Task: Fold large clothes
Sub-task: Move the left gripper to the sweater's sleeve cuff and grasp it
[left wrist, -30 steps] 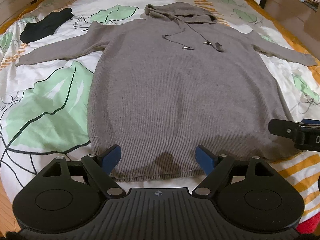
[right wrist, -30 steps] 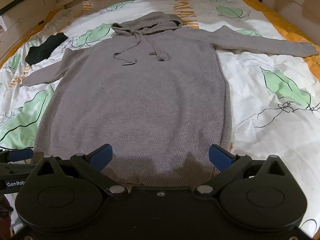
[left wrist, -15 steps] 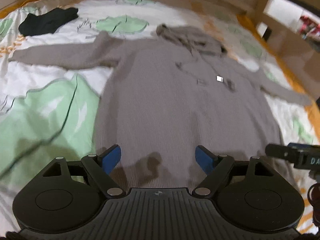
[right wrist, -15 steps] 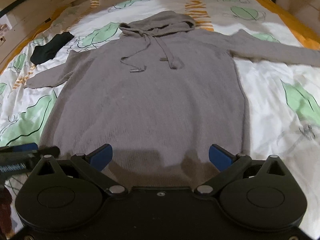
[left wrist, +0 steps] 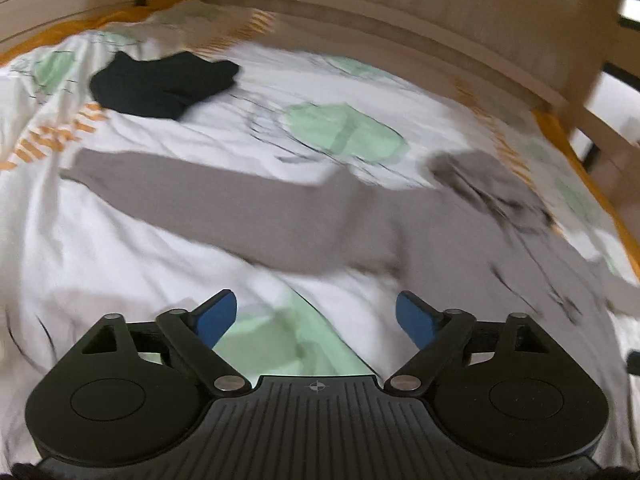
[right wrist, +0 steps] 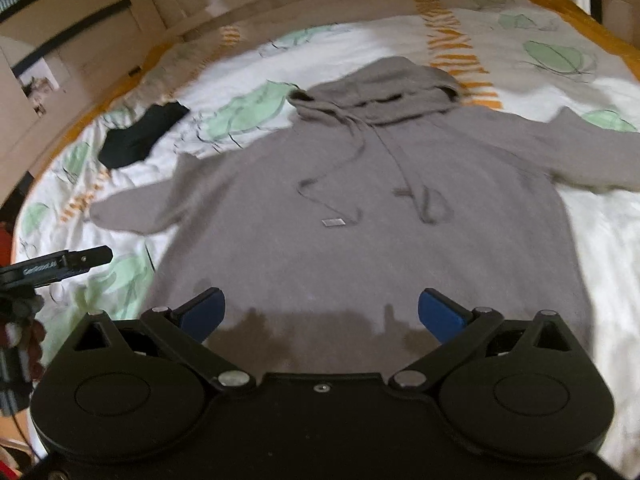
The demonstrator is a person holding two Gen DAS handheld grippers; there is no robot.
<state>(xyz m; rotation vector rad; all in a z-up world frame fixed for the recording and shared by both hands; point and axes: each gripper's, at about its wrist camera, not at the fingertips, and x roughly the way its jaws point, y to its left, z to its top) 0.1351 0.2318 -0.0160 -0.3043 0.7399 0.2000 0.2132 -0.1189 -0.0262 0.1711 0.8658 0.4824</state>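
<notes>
A large grey knit hoodie [right wrist: 360, 216] lies flat and face up on the bed, hood at the far end, drawstrings on the chest, sleeves spread to both sides. In the left wrist view its left sleeve [left wrist: 224, 196] stretches across the sheet ahead of my left gripper [left wrist: 316, 316], which is open and empty above the sheet. My right gripper [right wrist: 320, 312] is open and empty over the hoodie's lower body. The left gripper's finger also shows at the left edge of the right wrist view [right wrist: 60, 266].
The bed has a white sheet [left wrist: 100, 248] with green leaf prints and orange stripes. A black garment [left wrist: 160, 84] lies near the far left corner. A wooden bed frame [left wrist: 400, 28] runs round the far end and sides.
My left gripper has swung left and forward from the hem toward the left sleeve. My right gripper has moved forward up the hoodie's body. Both stay open.
</notes>
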